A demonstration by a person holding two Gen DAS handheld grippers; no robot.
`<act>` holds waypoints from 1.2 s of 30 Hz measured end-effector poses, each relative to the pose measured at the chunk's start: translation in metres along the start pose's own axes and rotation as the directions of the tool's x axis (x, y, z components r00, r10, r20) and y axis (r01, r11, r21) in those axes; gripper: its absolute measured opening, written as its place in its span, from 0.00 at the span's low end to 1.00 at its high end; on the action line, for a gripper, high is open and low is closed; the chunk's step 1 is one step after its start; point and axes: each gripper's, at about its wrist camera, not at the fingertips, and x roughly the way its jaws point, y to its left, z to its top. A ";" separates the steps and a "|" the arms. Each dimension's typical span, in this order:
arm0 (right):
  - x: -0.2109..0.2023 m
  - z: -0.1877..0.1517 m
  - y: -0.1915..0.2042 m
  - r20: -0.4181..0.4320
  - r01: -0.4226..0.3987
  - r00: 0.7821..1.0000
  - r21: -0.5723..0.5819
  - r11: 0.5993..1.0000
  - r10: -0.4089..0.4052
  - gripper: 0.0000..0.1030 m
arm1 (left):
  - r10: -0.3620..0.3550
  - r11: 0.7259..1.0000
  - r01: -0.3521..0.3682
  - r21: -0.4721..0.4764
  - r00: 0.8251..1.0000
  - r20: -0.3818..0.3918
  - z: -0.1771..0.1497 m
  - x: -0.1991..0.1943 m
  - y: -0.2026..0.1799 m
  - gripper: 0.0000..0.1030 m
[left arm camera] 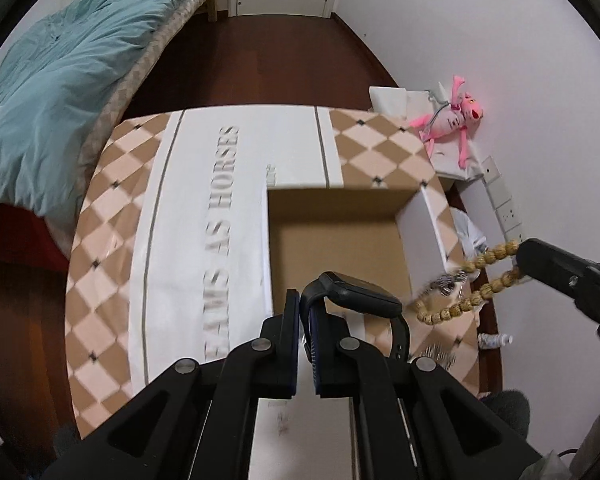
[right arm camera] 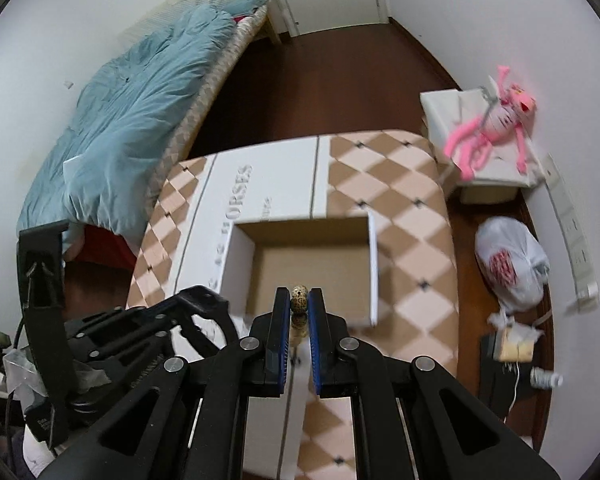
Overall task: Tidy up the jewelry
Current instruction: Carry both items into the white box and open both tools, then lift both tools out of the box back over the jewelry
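Counting off now: two grippers in play, the left gripper [left arm camera: 305, 320] and the right gripper [right arm camera: 299, 312]. One black smartwatch [left arm camera: 360, 300], pinched by its strap. One wooden bead bracelet [left arm camera: 466, 284], hanging in a loop. One open cardboard box [right arm camera: 374, 264] on one checkered tablecloth [left arm camera: 112, 240]. One pink plush toy [right arm camera: 496, 120], one teal duvet [right arm camera: 140, 120], one white plastic bag [right arm camera: 512, 268]. One small white bottle [right arm camera: 546, 379] on the floor.

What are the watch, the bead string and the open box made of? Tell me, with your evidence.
Watch: matte black strap, likely rubber or silicone; it bends in a loop. Bead string: tan speckled beads, probably wood or seed. Box: brown inside, white outside, looks like cardboard.
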 end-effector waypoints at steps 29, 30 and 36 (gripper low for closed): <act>0.102 0.027 -0.032 -0.213 0.205 0.952 -0.085 0.975 -0.219 0.87 | 0.183 0.981 -0.182 -0.068 0.983 0.001 0.046 0.037 0.016 0.94; 0.104 0.020 -0.030 -0.215 0.218 0.948 -0.094 0.971 -0.234 0.90 | 0.192 0.980 -0.191 -0.062 0.981 0.002 0.042 0.037 0.018 0.94; 0.109 -0.005 -0.027 -0.201 0.259 0.940 -0.102 0.960 -0.275 0.95 | 0.230 0.972 -0.230 -0.046 0.973 -0.014 0.018 0.042 0.022 0.94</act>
